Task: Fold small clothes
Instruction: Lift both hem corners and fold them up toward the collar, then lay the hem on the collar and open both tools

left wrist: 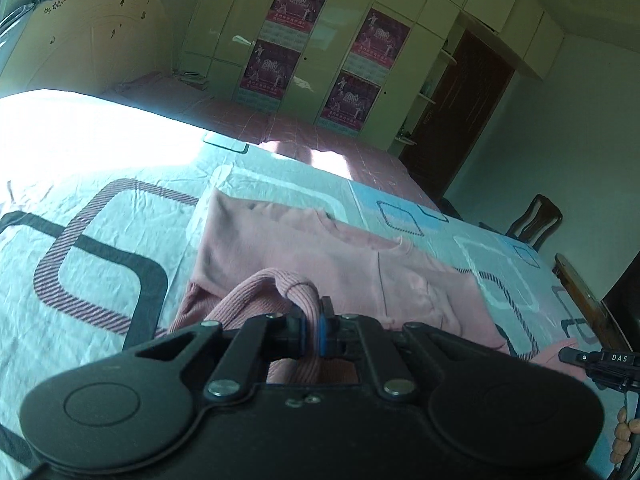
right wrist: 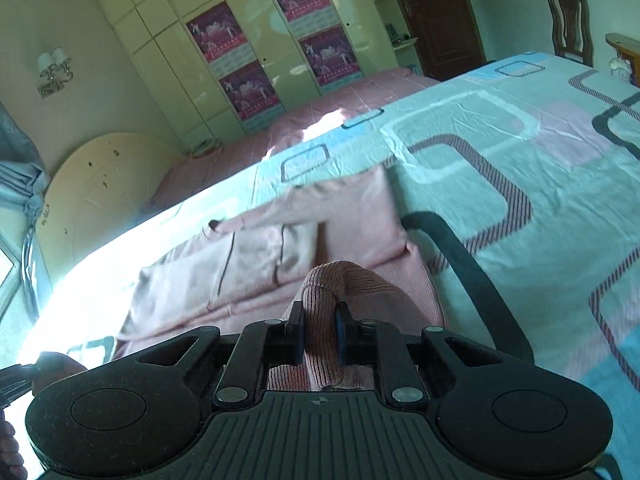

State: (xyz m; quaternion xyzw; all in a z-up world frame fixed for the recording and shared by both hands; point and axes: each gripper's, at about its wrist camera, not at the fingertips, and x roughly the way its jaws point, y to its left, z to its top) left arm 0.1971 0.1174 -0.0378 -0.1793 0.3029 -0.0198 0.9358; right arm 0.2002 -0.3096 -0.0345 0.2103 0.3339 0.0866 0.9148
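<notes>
Hard daylight falls from the window side and blows out the near part of the bed (left wrist: 60, 128) to pure white; the same glare whitens the bed edge in the right wrist view. A sunlit patch lies on the floor (right wrist: 320, 120) too. The walls and wardrobe (left wrist: 320, 20) sit dim with a green-yellow cast. Both fisheye views bend straight lines strongly and darken at the corners. The cloth (right wrist: 304, 220) is slightly smeared.
</notes>
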